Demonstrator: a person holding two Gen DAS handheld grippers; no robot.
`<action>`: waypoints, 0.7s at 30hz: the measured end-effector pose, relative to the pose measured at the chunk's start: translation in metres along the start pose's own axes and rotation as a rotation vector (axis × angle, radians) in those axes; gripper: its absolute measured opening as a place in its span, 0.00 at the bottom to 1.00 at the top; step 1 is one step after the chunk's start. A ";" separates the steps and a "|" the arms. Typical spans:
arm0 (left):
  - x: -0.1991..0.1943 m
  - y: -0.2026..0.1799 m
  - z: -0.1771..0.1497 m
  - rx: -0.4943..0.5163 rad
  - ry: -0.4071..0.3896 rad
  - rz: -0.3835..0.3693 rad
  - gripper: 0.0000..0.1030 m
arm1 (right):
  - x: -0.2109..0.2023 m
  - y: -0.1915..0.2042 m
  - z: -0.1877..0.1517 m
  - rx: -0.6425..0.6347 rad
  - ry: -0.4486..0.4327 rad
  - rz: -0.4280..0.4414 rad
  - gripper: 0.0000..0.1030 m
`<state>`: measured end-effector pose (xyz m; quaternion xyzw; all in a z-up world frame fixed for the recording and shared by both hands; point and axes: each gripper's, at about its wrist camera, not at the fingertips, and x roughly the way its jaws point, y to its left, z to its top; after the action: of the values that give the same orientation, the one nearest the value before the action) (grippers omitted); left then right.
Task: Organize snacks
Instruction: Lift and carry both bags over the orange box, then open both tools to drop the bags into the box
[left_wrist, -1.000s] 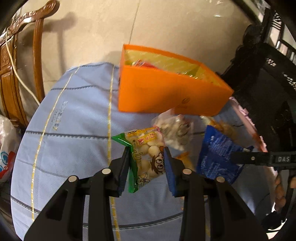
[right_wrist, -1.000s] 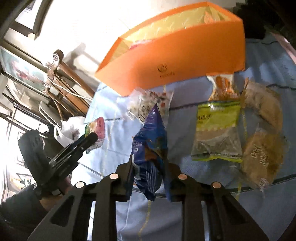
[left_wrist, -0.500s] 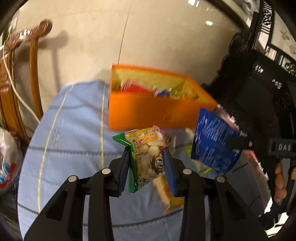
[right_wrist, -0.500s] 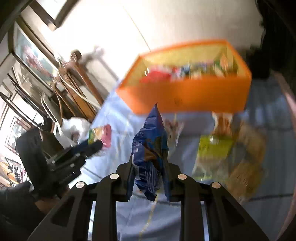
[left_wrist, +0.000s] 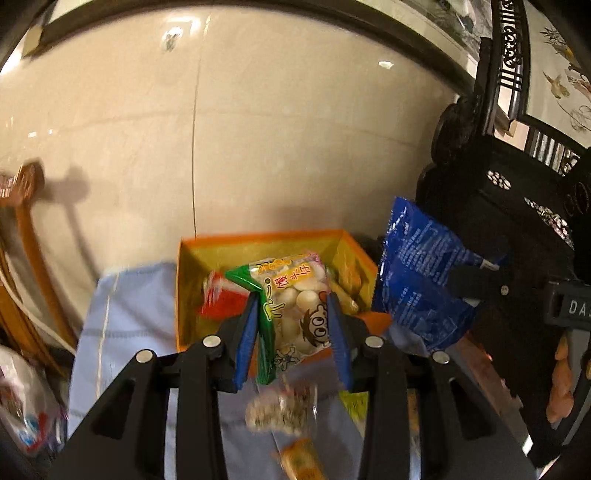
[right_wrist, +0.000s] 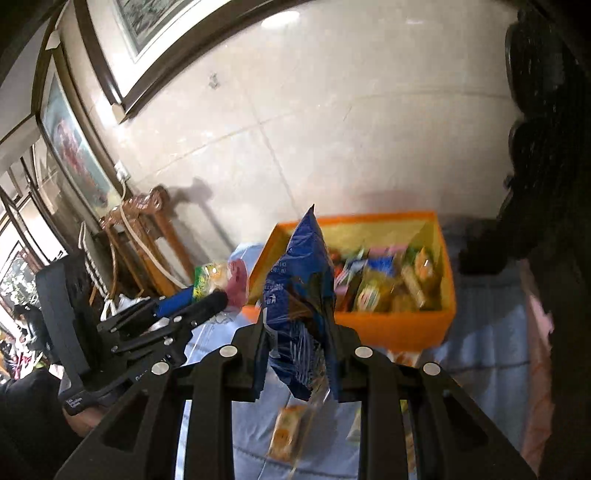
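Clearly the left gripper (left_wrist: 291, 328) pinches a green-edged snack packet (left_wrist: 291, 314), long axis upright, at centre frame before the orange box (left_wrist: 184, 295). Likewise, the right gripper (right_wrist: 297, 354) clamps a blue packet (right_wrist: 301, 295), pointing upward, centre frame.
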<state>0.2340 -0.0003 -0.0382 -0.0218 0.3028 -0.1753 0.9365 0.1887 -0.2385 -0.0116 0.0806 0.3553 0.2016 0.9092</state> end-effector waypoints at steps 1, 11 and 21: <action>0.005 0.000 0.010 0.002 -0.005 0.000 0.34 | 0.001 -0.003 0.005 0.000 -0.007 -0.009 0.25; 0.072 0.005 0.062 0.027 0.005 0.061 0.39 | 0.046 -0.037 0.063 -0.007 -0.017 -0.067 0.25; 0.145 0.033 0.031 -0.014 0.122 0.156 0.96 | 0.113 -0.072 0.060 -0.004 0.038 -0.163 0.76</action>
<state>0.3719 -0.0205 -0.0996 0.0062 0.3615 -0.1007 0.9269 0.3269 -0.2565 -0.0574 0.0457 0.3774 0.1292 0.9158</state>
